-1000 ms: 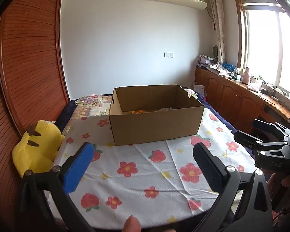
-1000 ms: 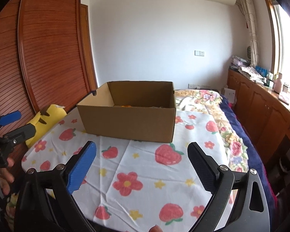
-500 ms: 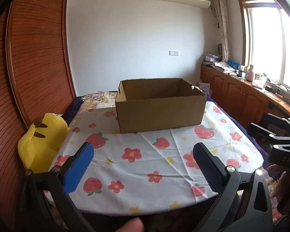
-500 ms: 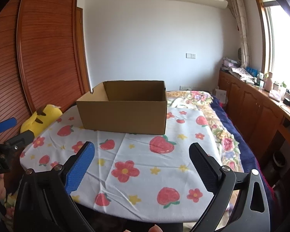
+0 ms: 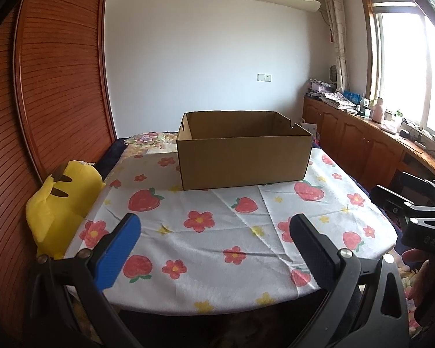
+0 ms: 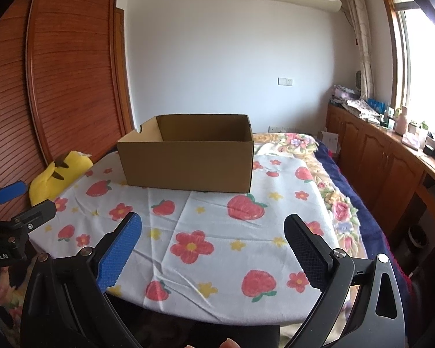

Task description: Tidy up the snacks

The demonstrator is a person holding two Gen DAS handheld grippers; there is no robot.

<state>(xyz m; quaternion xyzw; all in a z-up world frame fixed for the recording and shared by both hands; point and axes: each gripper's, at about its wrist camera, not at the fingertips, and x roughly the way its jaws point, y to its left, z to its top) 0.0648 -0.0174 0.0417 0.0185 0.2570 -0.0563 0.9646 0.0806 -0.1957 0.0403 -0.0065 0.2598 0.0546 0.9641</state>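
The brown cardboard box sits at the far side of the desk, on a white cloth with red strawberries and flowers; no snacks show on the cloth, and the low view does not let us see inside the box, so I cannot tell if the snacks are in there; the left gripper hangs over the near edge of the desk with its jaws wide apart and nothing between them; the right gripper does the same, jaws spread and bare; a yellow plush toy lies just beside the desk on the left; it looks like the job may be done or paused; to do this step well, lift one gripper higher and peek into the box first; keep both jaws loose and away from the cloth so it does not get pulled.
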